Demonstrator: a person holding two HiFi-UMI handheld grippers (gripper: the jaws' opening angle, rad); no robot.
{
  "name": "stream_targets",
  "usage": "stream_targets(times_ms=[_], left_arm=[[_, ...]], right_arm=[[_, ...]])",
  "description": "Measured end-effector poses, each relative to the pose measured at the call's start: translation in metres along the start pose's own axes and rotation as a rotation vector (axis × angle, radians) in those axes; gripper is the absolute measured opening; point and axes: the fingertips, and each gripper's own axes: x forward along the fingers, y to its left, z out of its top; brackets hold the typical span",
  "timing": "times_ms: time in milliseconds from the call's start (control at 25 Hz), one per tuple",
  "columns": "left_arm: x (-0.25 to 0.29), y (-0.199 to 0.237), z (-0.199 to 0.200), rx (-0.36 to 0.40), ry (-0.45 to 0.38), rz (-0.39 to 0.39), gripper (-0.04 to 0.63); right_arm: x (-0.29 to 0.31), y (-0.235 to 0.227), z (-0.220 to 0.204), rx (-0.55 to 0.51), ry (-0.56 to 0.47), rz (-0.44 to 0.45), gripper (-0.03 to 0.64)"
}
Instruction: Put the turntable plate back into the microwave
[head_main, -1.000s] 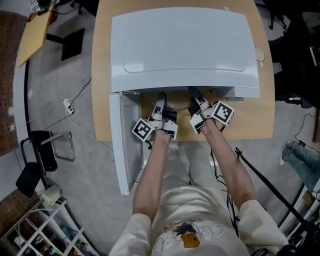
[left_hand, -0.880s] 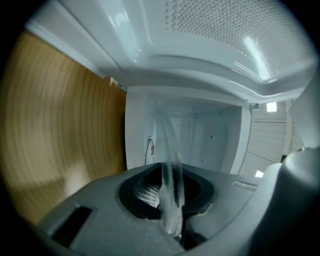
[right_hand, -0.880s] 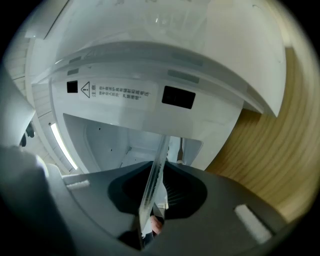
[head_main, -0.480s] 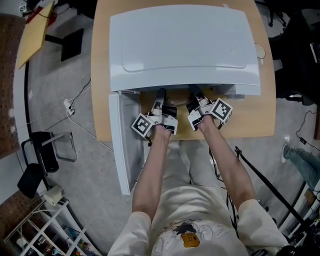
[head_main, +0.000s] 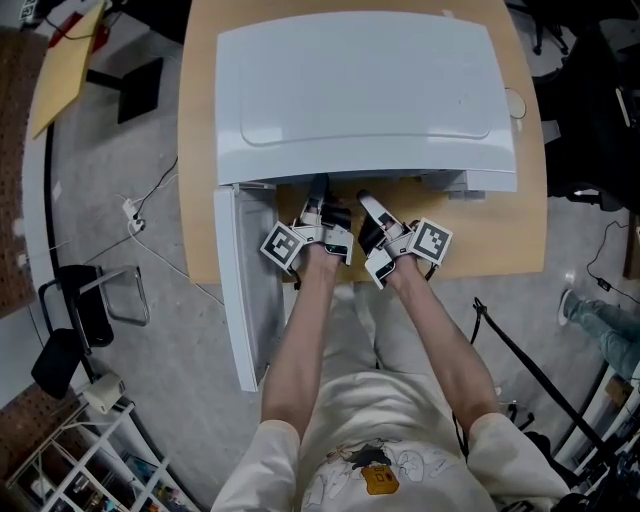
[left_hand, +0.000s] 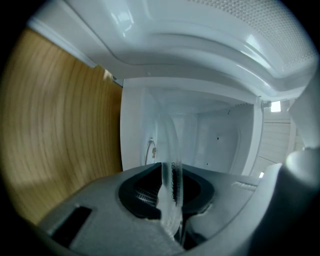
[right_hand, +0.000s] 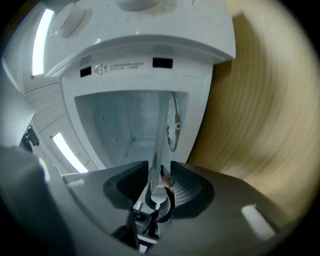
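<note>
Turntable plate (left_hand: 172, 150) stands edge-on at the microwave's (head_main: 360, 90) mouth, mid-frame, clamped by the left gripper's (left_hand: 170, 192) fingers. The right gripper's (right_hand: 159, 187) fingers are opening around its rim. Seating it and the left release likely remain.

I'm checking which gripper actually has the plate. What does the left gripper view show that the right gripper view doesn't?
Only the left gripper view: the left gripper clamped on the turntable plate. Only the right gripper view: the right gripper, jaws opening, the plate's edge between them with a gap beside it, and a printed label on the microwave. Both: the plate edge-on, the white cavity and the wooden table.
</note>
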Motion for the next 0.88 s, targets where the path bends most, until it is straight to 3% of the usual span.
stream_targets(times_ms=[80,120,440,880], left_arm=[[0.001,0.0,0.001,-0.003,-0.003,0.003,0.035],[0.001,0.001,0.002,-0.004,-0.005,0.003,0.035],[0.004,0.005,-0.004,-0.034,0.041,0.023,0.028],[0.001,-0.002,-0.019,0.028,0.084,0.04,0.046]], right_arm=[[0.01,-0.001,-0.007,0.0,0.035,-0.015,0.116],[0.014,0.0,-0.008,-0.003,0.047,-0.022,0.064],[0.019,0.005,0.004,-0.004,0.018,-0.051,0.051],[0.027,-0.004,0.038,0.035,-0.088,-0.081,0.048]])
